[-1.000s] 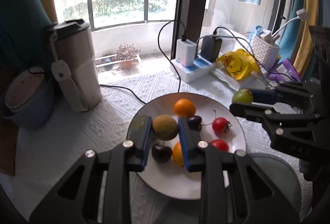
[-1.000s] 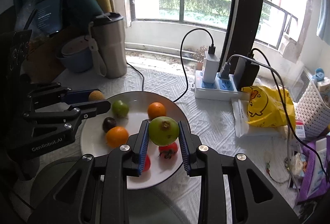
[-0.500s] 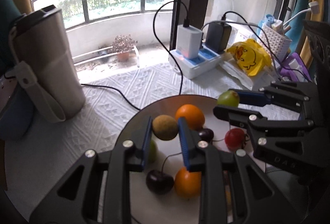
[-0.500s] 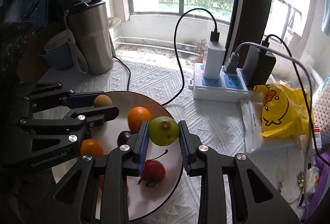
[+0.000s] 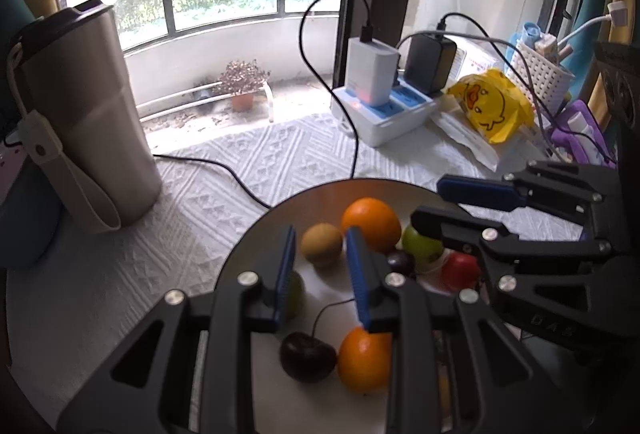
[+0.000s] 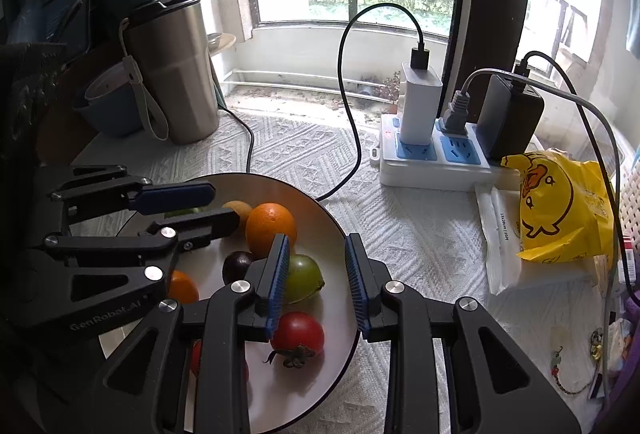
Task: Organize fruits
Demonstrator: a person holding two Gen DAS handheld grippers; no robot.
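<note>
both point steeply down over the plate (image 5: 248, 246): left gripper (image 5: 320, 262) released, kiwi (image 5: 322, 244) lying loose between its fingers; right gripper (image 6: 316, 266) released beside the green fruit (image 6: 304, 278).

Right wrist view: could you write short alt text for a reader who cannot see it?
The right gripper hangs open and empty over a plate holding a green fruit, a red tomato and an orange. The left gripper, also open, reaches in from the left; a steel tumbler and a power strip stand behind.
</note>
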